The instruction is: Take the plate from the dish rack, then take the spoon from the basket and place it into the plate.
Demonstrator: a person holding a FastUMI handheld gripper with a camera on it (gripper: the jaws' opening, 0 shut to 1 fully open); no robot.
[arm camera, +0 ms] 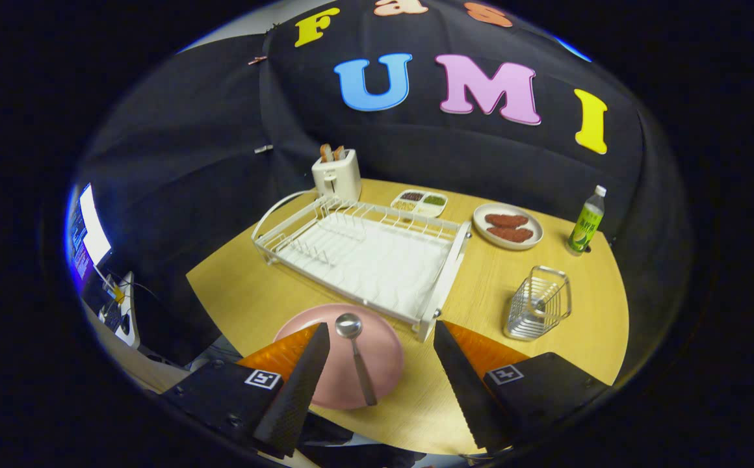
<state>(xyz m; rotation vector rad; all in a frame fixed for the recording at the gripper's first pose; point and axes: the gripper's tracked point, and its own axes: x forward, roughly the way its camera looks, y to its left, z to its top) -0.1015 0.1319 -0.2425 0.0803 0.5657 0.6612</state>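
Evenly lit from above, bright on the pale wooden worktop [273, 292], dim toward the black cloth wall. Soft, short shadows under the white dish rack [364, 257] and the wire basket [538, 303]. Small bright glint on the bowl of the spoon [353, 344] lying in the pink plate [351, 364]. Blown-out white glare from a screen [91, 234] off the worktop's edge. Strong fisheye bending, straight edges curved, everything stretched and slightly soft near the rim. Sharp in the middle. Gripper [380, 364] jaws parted wide, dark, close and a little blurred.
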